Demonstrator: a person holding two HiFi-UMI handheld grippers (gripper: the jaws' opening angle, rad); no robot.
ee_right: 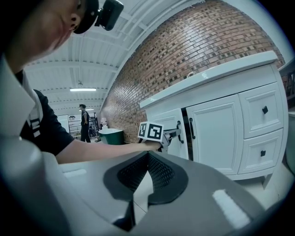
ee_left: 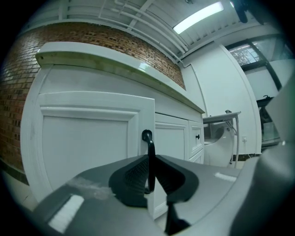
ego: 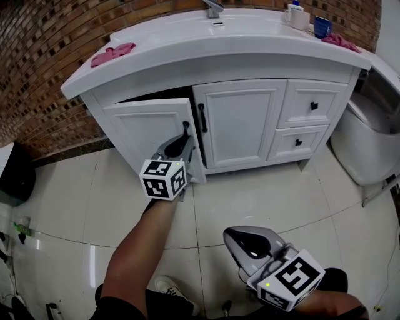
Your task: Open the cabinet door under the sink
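Left claw (ee_left: 150,159) apparently gripping handle (ee_left: 147,137), door (ego: 145,129) ajar

Counter (ego: 250,42) spans the upper frame: cloth (ego: 112,53) on its left end, cups (ego: 299,17) on its right. Below, left to right: ajar door (ego: 147,128), closed door (ego: 240,122), two stacked drawers (ego: 312,103). Left gripper (ego: 185,134) clamps the ajar door's handle (ego: 185,127), centre frame. Right gripper (ego: 234,240) sits lower right, over the floor (ego: 281,194), well apart.
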